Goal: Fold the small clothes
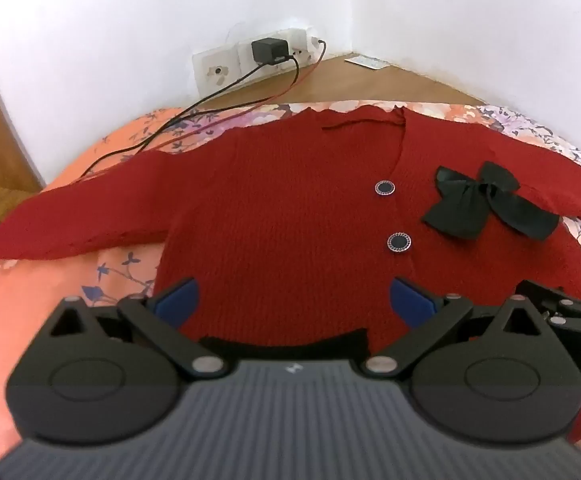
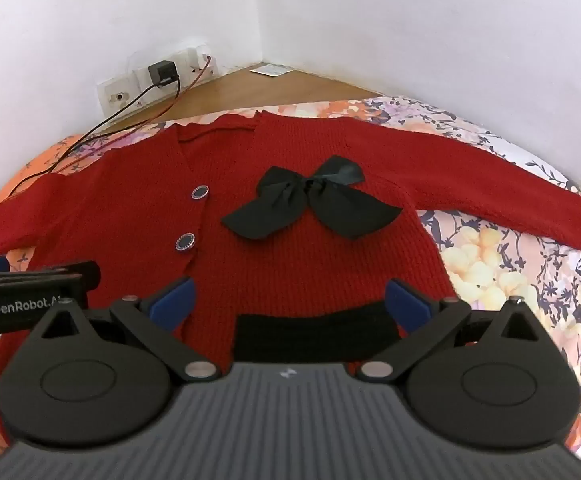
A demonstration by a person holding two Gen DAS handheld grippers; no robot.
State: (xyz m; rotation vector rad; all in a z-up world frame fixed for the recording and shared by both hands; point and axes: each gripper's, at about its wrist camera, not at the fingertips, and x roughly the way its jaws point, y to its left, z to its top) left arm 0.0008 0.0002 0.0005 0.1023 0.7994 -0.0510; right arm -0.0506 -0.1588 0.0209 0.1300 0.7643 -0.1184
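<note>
A red knitted cardigan [image 1: 282, 216] lies spread flat, front side up, on a floral sheet [image 2: 502, 264] of orange, cream and lilac. Both sleeves are stretched out sideways, one toward each edge of the sheet. Two round dark buttons [image 1: 384, 188] with pale rims sit one below the other on the front placket, and a black ribbon bow [image 2: 314, 204] is fixed on the chest panel beside them. A black band [image 2: 310, 330] runs along the hem nearest the cameras. The neckline points toward the far wall.

The left gripper [image 1: 295, 300] hangs above the hem on the side away from the bow, its blue-padded fingers [image 1: 178, 300] spread as wide as they go with nothing between them but the knit beneath; whether the tips touch the fabric cannot be told. The right gripper [image 2: 290, 300] hangs above the hem below the bow, its fingers [image 2: 406, 300] likewise fully apart and holding nothing. The two tools are side by side, each showing at the edge of the other's view.

Beyond the sheet is a strip of wooden surface [image 1: 354, 80] meeting a white wall [image 1: 450, 12] at a corner. A row of wall sockets [image 1: 250, 60] carries a black adapter [image 1: 267, 51], and a black cable and a red cable [image 1: 194, 110] trail from there over the sheet's edge. A small flat packet [image 2: 269, 70] lies in the corner. There are no containers in either view.
</note>
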